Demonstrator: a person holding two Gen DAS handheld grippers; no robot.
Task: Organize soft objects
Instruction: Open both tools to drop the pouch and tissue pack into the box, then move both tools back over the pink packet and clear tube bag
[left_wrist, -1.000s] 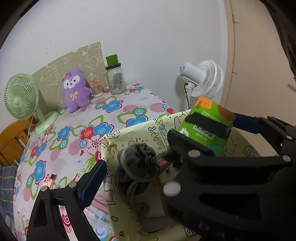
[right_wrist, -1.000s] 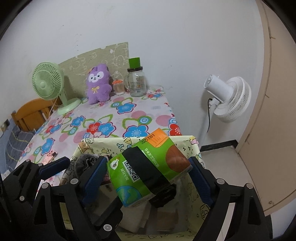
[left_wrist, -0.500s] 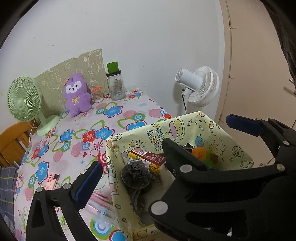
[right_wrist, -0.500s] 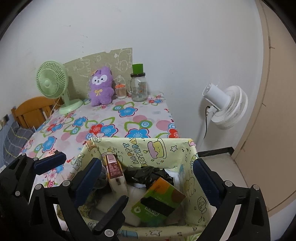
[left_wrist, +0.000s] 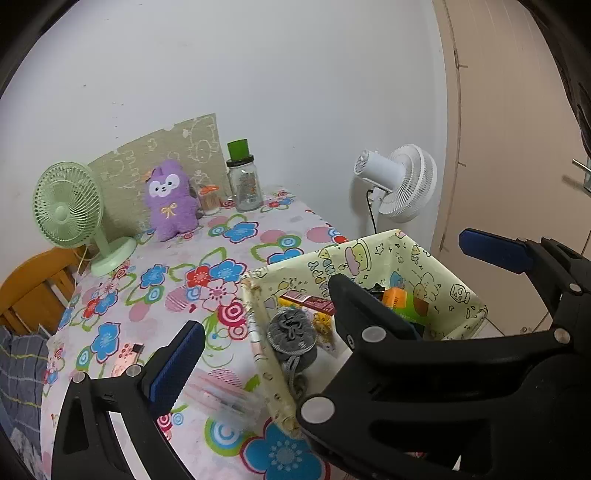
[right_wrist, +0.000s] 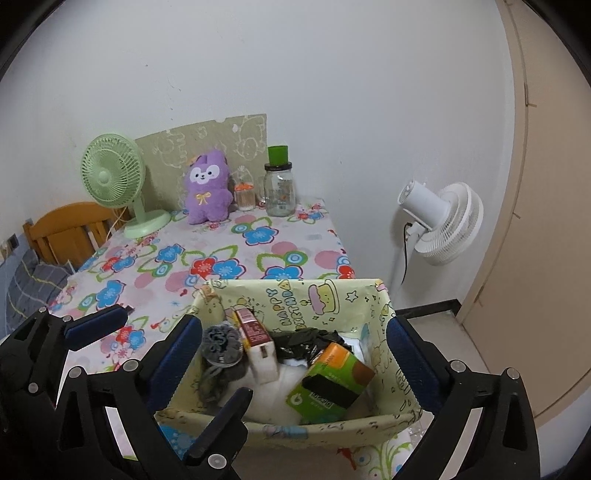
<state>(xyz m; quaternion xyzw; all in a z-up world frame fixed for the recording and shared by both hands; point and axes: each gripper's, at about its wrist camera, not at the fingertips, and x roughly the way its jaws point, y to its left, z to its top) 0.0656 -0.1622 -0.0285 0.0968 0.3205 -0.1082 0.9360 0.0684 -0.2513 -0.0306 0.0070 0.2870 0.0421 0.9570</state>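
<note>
A green tissue pack (right_wrist: 332, 380) with an orange corner and a black band lies loose in the yellow-green cartoon box (right_wrist: 295, 295). Beside it in the box are a grey drawstring pouch (right_wrist: 221, 345), a red and white carton (right_wrist: 255, 339) and a black bag (right_wrist: 303, 339). My right gripper (right_wrist: 293, 332) hangs open over the box, empty. My left gripper (right_wrist: 168, 362) is open too and straddles the box's left wall; in its own view its right finger is hidden behind the right gripper (left_wrist: 400, 258). A purple plush (right_wrist: 207, 192) sits upright at the back of the table.
The box (left_wrist: 369, 254) stands at the flowered table's right front corner. At the back are a green desk fan (right_wrist: 114, 177), a glass jar (right_wrist: 280, 192) and a small orange-lidded jar (right_wrist: 245, 195). A white fan (right_wrist: 443, 225) and a door lie right; a wooden chair (right_wrist: 62, 232) left.
A second ago the green pack was between the right gripper's fingers above the box; now it lies inside. Both grippers have opened wider and drawn back and up from the box.
</note>
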